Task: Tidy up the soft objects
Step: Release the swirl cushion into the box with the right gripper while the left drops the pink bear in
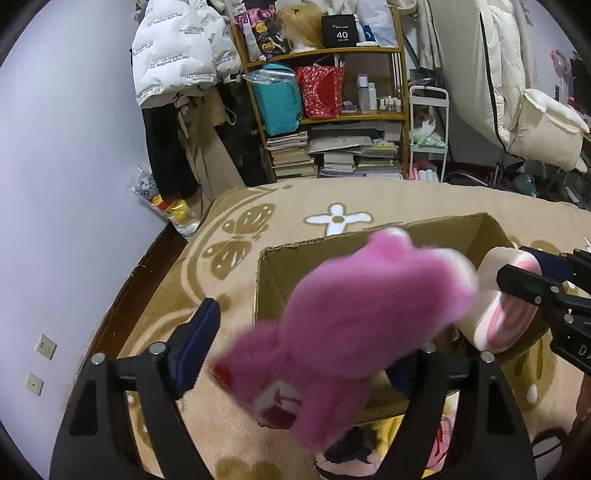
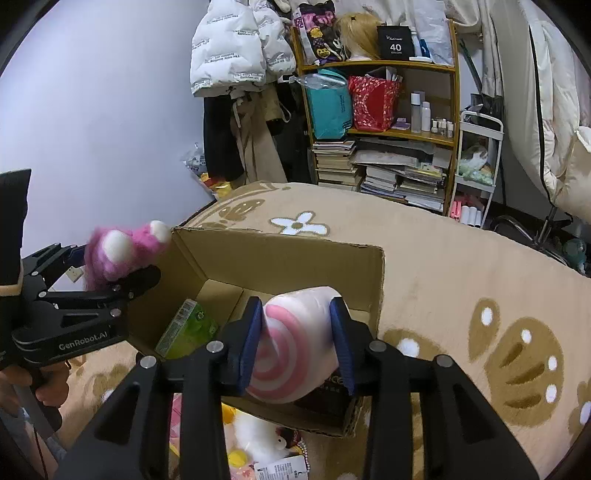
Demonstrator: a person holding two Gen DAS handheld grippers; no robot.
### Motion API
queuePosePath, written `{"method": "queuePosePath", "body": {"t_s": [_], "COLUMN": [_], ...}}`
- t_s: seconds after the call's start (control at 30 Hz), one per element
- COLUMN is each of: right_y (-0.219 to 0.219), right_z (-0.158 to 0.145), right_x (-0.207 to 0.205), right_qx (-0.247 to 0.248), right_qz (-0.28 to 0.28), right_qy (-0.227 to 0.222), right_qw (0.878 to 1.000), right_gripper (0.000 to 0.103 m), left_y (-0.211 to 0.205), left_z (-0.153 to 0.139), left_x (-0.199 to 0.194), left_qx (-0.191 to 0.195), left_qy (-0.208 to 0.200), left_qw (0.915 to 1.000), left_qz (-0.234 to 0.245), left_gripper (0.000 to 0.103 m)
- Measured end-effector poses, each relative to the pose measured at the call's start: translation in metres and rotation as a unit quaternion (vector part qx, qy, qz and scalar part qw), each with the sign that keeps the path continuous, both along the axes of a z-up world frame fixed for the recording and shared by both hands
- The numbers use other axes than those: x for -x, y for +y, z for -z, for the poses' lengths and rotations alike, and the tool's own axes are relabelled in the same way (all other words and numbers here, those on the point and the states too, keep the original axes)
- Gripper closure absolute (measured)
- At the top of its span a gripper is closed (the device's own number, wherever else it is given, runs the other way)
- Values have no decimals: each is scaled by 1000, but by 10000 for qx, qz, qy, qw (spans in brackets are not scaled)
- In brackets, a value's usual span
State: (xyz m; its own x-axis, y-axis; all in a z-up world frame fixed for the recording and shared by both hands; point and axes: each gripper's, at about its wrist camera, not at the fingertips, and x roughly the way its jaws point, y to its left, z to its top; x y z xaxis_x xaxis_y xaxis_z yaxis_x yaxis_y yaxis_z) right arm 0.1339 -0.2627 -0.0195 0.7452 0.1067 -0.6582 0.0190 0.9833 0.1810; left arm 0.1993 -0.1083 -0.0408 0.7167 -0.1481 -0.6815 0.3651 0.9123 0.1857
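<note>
Right wrist: right gripper (image 2: 295, 343) clamps swirl-roll plush (image 2: 291, 354) over box (image 2: 373, 291).

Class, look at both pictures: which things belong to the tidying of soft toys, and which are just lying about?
Part of the job:
pink plush toy in the left claw
swirl-roll plush in the right claw
cardboard box

Just lying about:
bookshelf
white puffer jacket
blonde wig
book stacks
</note>
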Motion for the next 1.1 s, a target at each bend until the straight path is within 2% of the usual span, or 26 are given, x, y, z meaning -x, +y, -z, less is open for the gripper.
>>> {"method": "queuePosePath", "body": {"t_s": [0.03,0.1,0.17,0.27,0.33,0.47,0.6,0.67,0.83,1.0,1.1], "right_y": [0,1,2,3,4,6,7,7,9,12,11], "right_z": [-1,-4,-9,-18,-24,-34,-40,-43,-43,-38,-37], "right_x": [0,0,2,6,8,17,26,32,48,56,57], "right_qx": [-10,-20,-31,-95,-78,54,39,22,-3,36,-57], "right_qz": [-23,-84,-104,-85,-84,-111,-67,-43,-119,-95,-33], "right_qy": [2,-26,-71,-159,-199,-270,-273,-282,-319,-297,-266], "right_qw": [10000,10000,9999,9998,9997,9996,9996,9996,9994,9995,9996], "right_gripper": [61,59,46,35,23,12,9,3,3,3,3], "left_y": [0,0,1,4,7,16,27,34,32,27,25], "left_z": [0,-1,-4,-9,-13,-22,-32,-37,-48,-53,-51], "left_x": [0,2,4,4,5,10,19,26,34,26,27], "left_qx": [-45,-66,-53,-4,44,62,103,142,195,660,699], "left_qy": [-3,-52,-73,-79,-63,-47,-10,-23,-294,-173,-226], "left_qw": [10000,9999,10000,9999,9999,9999,9998,9997,9992,9977,9973], "left_qz": [-36,-55,-34,-70,-86,-109,-163,-210,-162,-36,-14], "left_gripper": [8,6,5,3,2,2,2,2,2,2,2]}}
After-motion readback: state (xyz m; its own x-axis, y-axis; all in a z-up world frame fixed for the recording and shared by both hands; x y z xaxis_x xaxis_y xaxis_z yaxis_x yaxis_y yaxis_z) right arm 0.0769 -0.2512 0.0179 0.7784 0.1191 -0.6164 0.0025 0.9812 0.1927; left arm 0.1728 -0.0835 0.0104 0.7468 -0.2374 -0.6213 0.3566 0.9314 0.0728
